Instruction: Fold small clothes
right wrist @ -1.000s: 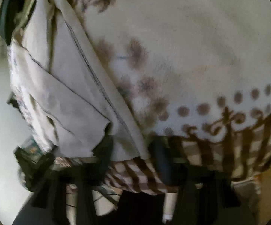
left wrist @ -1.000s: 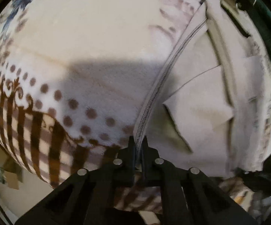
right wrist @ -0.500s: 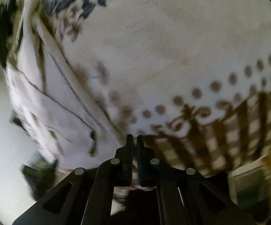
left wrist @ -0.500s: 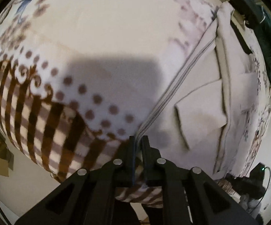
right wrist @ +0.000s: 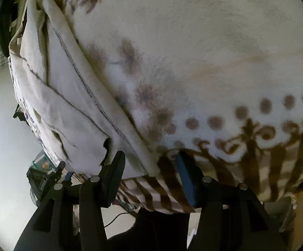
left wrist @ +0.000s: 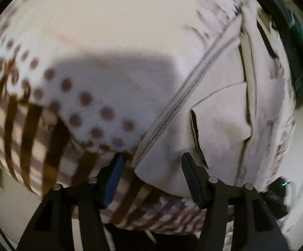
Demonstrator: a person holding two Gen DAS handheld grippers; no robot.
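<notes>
The pale beige fabric garment with a stitched hem (left wrist: 220,125) lies flat on the cream plush blanket with brown dots and stripes (left wrist: 113,48), at the blanket's near edge, towards its right end in the left wrist view. The left tool (left wrist: 151,163) is opening its jaws; the garment's near corner sits between the fingers, but the pads do not press on it. The right tool (right wrist: 150,162) is opening too, its fingers astride the garment's hemmed edge (right wrist: 130,138) without pinching it.

This looks like the release after a fold. To do it well, I would let both tools spread fully before lifting, then draw them straight back off the near edge so no pad drags the corner and spoils the fold.

A second ago both tools were clamped shut on the cloth's edge; half a second ago they remained shut. Now both stand apart, and the garment rests on the blanket unheld.
</notes>
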